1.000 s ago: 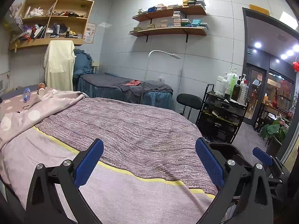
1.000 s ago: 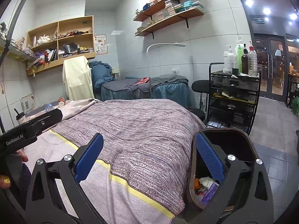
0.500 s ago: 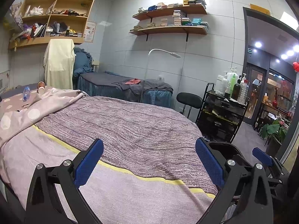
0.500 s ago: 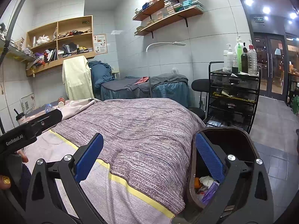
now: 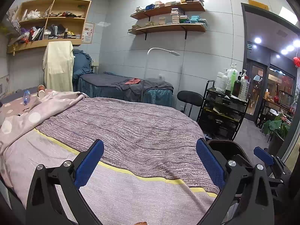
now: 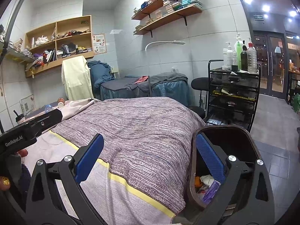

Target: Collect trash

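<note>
Both grippers hover over the near end of a bed with a striped purple blanket (image 5: 131,123). My left gripper (image 5: 150,165) is open and empty. My right gripper (image 6: 150,161) is open and empty; its right finger overlaps a dark brown trash bin (image 6: 249,136) beside the bed, which holds crumpled paper and wrappers (image 6: 206,181). The bin's rim (image 5: 225,142) also shows in the left wrist view. At the bed's far left lie a plastic bottle (image 5: 26,94) and a paper cup (image 5: 41,93); both show in the right wrist view, bottle (image 6: 48,108) and cup (image 6: 61,104).
A black cart (image 6: 234,93) with several bottles stands right of the bed, a black stool (image 5: 189,98) beside it. A second bed (image 5: 123,88) with grey covers stands at the back wall. A drink cup with a straw (image 6: 18,119) stands at far left. Tiled floor (image 6: 277,131) lies right.
</note>
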`<state>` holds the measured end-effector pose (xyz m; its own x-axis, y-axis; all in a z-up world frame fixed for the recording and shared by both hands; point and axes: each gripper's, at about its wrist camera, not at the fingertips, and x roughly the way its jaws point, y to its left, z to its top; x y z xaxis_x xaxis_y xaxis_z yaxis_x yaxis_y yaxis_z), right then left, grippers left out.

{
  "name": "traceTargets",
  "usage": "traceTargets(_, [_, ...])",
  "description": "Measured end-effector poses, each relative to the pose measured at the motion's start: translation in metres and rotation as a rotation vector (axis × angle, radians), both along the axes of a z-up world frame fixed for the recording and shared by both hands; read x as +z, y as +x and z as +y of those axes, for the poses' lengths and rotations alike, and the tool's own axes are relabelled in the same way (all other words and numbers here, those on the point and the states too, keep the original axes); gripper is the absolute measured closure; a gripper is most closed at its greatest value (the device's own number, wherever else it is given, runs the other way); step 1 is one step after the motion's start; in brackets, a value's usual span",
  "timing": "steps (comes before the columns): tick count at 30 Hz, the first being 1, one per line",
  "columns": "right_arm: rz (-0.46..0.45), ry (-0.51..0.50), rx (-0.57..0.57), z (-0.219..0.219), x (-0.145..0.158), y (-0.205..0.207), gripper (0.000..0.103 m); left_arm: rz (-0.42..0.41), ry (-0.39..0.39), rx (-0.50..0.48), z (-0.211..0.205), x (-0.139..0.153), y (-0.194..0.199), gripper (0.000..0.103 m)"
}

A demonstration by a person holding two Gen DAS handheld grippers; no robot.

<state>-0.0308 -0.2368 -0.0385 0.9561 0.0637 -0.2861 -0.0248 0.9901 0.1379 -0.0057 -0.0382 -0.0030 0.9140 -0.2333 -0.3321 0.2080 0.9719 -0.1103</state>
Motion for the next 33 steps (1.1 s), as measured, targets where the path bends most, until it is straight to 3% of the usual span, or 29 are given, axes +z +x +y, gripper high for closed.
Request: traceTargets(33, [0.022, 0.008, -0.009, -0.001, -0.004, 0.003, 0.006, 0.047, 0.052, 0.013, -0.011, -0.005, 0.003, 0.006])
